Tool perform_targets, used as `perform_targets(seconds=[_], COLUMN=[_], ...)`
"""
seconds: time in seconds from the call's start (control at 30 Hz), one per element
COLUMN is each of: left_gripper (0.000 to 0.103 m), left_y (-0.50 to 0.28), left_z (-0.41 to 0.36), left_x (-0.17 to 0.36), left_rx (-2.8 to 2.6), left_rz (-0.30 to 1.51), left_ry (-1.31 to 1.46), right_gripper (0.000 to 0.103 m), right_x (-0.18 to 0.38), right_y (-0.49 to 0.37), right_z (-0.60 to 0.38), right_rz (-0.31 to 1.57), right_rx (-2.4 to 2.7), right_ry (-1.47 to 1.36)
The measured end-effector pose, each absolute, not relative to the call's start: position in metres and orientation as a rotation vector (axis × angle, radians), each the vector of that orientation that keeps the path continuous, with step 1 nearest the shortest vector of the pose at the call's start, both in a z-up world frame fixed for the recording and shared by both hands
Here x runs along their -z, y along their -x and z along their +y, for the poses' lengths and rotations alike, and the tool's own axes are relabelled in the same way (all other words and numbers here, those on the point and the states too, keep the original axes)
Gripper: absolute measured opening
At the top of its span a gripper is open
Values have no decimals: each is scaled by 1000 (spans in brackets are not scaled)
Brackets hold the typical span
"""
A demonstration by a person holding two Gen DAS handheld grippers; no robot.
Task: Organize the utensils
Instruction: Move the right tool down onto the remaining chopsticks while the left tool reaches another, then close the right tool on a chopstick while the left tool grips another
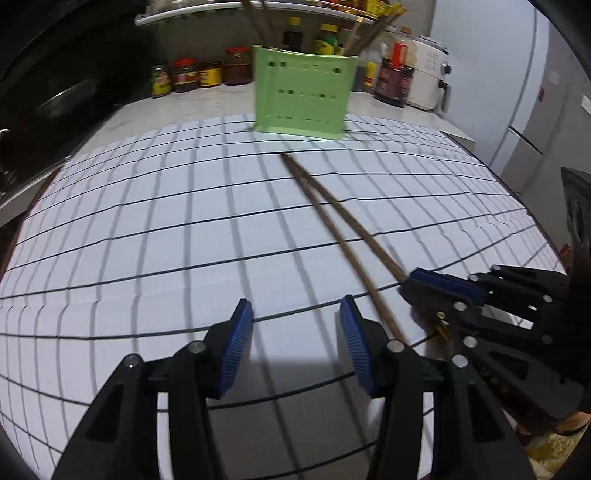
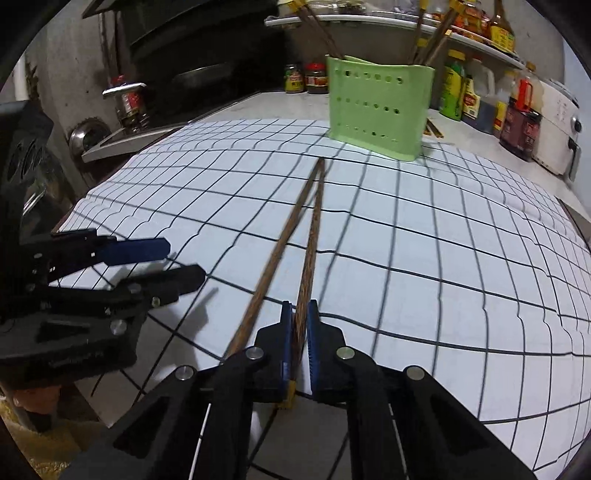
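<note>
My right gripper [image 2: 298, 325] pinches one chopstick [image 2: 308, 258]; my left gripper [image 1: 295, 347] hangs spread, empty. Next: lift it into the green holder [image 2: 380, 110].

I am working in a home kitchen, and my landmark is the green utensil holder [image 1: 301, 92] standing at the far edge of the white grid-patterned mat [image 1: 166, 229], with chopsticks upright in it. Behind the holder, jars of sauce with red and yellow lids [image 1: 207, 74] line the pale stone counter [image 2: 258, 105], and tall bottles of dark sauce and oil [image 2: 521, 122] crowd to its right. Above it runs a white shelf [image 2: 369, 20] loaded with more condiment bottles. Right of the bottles sits a white countertop appliance [image 1: 430, 74]; left of the holder I see a dark stove area with a metal pan [image 1: 70, 96]
</note>
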State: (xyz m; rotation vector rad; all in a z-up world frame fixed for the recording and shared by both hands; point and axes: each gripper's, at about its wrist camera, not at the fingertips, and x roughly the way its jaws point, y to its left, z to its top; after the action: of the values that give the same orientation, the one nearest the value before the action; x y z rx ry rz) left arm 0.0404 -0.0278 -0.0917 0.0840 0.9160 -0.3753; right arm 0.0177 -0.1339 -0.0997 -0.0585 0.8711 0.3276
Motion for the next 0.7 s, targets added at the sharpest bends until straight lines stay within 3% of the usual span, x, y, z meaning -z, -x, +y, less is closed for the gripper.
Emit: perform_targets(seconds=[0.3,0.47,0.7], left_gripper=[47,19,17], left_y=[-45,-40,-51], left_z=[-71,-85,-54], left_x=[98,102,100], left_rx=[457,386,300], left_rz=[953,911,909], left_ry=[-118,-296,-414], right_gripper=[7,7,10], right_x=[102,102,104], right_y=[-11,-7,-10], right_z=[-179,-191,-201], right_rz=[868,857,856], right_rx=[-212,-166,-158], right_ry=[-25,-33,-40])
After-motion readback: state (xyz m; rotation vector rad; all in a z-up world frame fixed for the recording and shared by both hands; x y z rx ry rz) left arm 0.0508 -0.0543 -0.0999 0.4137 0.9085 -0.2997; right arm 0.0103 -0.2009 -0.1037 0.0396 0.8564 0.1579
